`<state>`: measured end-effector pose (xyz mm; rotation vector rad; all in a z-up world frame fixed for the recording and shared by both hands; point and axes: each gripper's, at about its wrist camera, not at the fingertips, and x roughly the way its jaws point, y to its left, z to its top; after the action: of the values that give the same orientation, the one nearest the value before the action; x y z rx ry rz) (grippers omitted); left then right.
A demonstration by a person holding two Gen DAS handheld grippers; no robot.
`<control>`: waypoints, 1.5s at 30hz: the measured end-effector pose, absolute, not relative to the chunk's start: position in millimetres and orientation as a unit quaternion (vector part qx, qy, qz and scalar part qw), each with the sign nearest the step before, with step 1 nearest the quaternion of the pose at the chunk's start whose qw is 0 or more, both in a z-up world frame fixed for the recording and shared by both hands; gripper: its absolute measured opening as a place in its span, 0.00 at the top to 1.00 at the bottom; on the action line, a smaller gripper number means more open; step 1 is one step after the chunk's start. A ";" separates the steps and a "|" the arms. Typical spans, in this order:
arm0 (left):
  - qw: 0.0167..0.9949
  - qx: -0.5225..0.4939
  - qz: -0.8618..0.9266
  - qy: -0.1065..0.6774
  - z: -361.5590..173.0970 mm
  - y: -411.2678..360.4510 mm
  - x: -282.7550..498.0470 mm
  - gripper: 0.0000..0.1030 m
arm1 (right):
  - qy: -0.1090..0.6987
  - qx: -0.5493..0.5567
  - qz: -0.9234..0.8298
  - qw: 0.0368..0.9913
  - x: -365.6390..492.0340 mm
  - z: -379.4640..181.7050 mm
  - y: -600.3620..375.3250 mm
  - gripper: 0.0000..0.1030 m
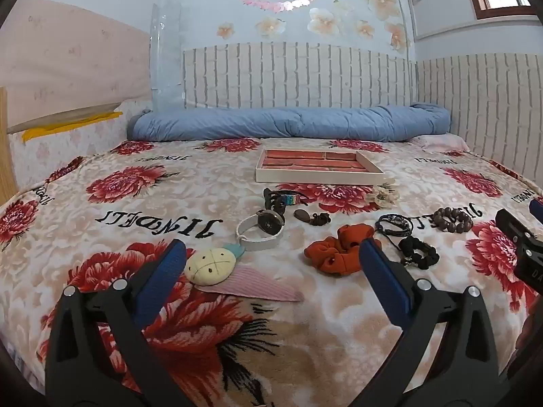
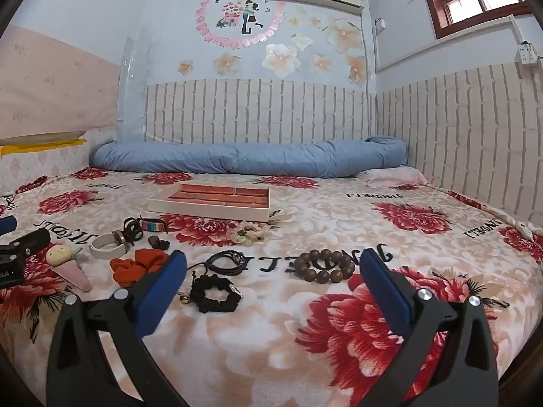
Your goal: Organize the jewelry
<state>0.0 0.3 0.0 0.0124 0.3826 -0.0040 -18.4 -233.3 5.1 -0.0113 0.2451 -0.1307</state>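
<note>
A white jewelry tray [image 1: 319, 178] with red compartments lies on the bed; it also shows in the right wrist view [image 2: 203, 211]. Jewelry lies in front of it: a white-strap watch [image 1: 261, 232], an orange scrunchie [image 1: 339, 252], a black scrunchie [image 2: 215, 293], a black cord bracelet [image 2: 226, 261], a brown bead bracelet [image 2: 322, 266], a pineapple hair clip [image 1: 220, 271], a black claw clip [image 1: 273, 198] and a white flower piece [image 1: 381, 196]. My left gripper [image 1: 271, 264] is open and empty above the blanket near the pineapple clip. My right gripper [image 2: 273, 269] is open and empty near the bead bracelet.
A floral blanket [image 2: 305, 346] covers the bed. A rolled blue quilt [image 2: 247, 159] lies along the far wall. Brick-pattern walls [image 2: 468, 129] bound the back and right sides. The right gripper's body [image 1: 519, 240] shows at the right edge of the left wrist view.
</note>
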 end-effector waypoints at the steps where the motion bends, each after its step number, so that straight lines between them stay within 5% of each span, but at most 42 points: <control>1: 0.981 0.008 -0.002 0.192 -0.1 0.1 0.3 0.05 | 0.118 -0.008 -0.066 0.991 -18.7 5.1 -233.0 0.04; 45: 0.982 0.012 0.001 0.186 2.6 1.0 -0.4 0.05 | 0.119 -0.011 -0.066 0.991 -19.6 5.3 -233.2 0.04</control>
<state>-0.4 1.0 2.6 0.0243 0.3746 0.0021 -19.6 -233.2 5.3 -0.0225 0.2388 -0.1321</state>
